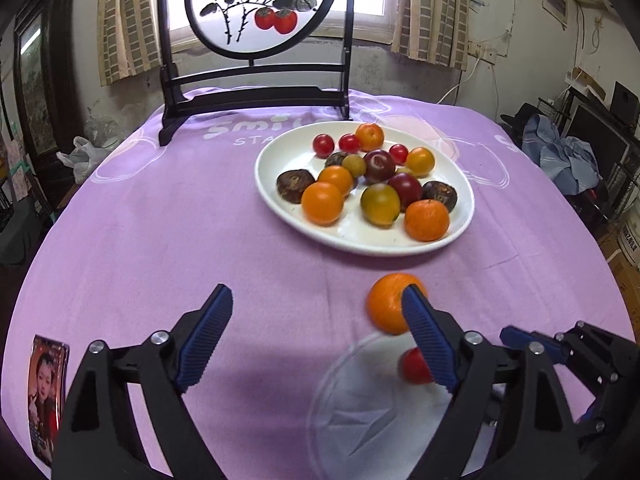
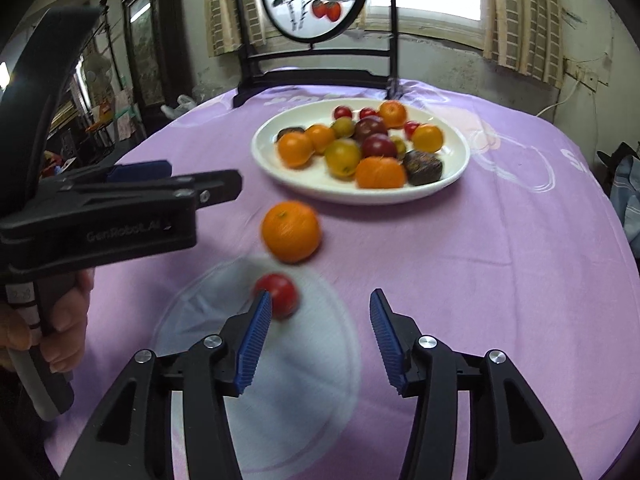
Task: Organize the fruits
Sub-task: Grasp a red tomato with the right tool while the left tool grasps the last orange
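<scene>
Your left hand-held gripper (image 1: 316,312) stands wide apart and empty, the loose orange (image 1: 390,302) just behind its right fingertip, while your right hand-held gripper (image 2: 318,312), also apart, has the red tomato (image 2: 278,294) at its left fingertip.

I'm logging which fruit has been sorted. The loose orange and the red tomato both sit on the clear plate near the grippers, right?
Not quite. Only the red tomato sits on the clear plate; the loose orange lies on the purple cloth just beyond its rim, as the right wrist view shows.
</scene>
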